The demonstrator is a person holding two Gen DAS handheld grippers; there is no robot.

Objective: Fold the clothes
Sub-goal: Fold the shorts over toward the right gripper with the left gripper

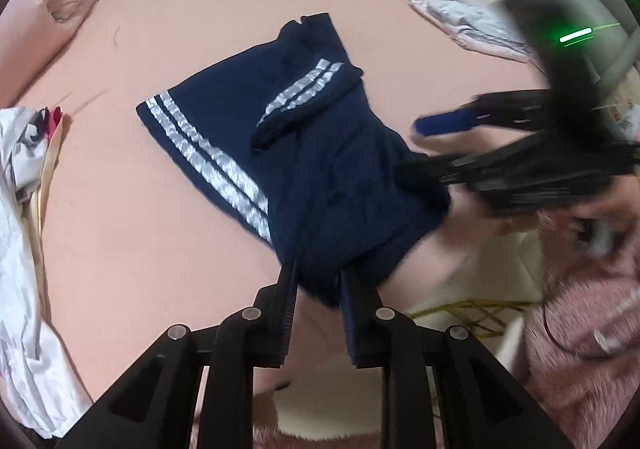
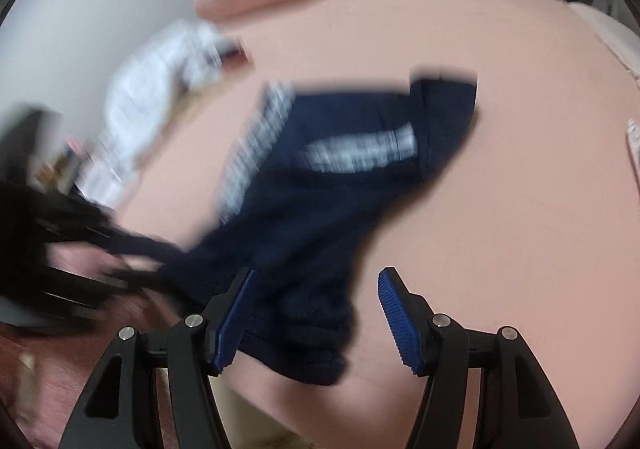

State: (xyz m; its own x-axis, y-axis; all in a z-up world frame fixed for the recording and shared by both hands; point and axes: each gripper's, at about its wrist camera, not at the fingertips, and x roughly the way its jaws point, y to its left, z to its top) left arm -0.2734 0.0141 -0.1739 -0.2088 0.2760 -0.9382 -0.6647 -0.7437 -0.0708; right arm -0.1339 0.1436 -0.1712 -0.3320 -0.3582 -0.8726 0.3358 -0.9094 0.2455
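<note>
A navy garment [image 1: 320,153] with silver double stripes lies partly folded on the pink bed [image 1: 180,29]. My left gripper [image 1: 319,269] is at its near edge, fingers close together with a bunch of the navy fabric pinched between them. In the left wrist view my right gripper [image 1: 416,149] is blurred at the garment's right side, its blue pad [image 1: 440,125] well apart from the other finger. In the right wrist view the right gripper [image 2: 318,275] stands open over the near end of the navy garment [image 2: 320,189]. The blurred left gripper [image 2: 132,253] pulls the fabric to the left.
A crumpled white garment [image 1: 20,209] lies at the bed's left edge. A pink rolled blanket [image 1: 52,9] sits at the far left and folded pale clothes [image 1: 472,25] at the far right. A fluffy pink sleeve [image 1: 580,309] and a pale box [image 1: 500,289] are beside the bed's near edge.
</note>
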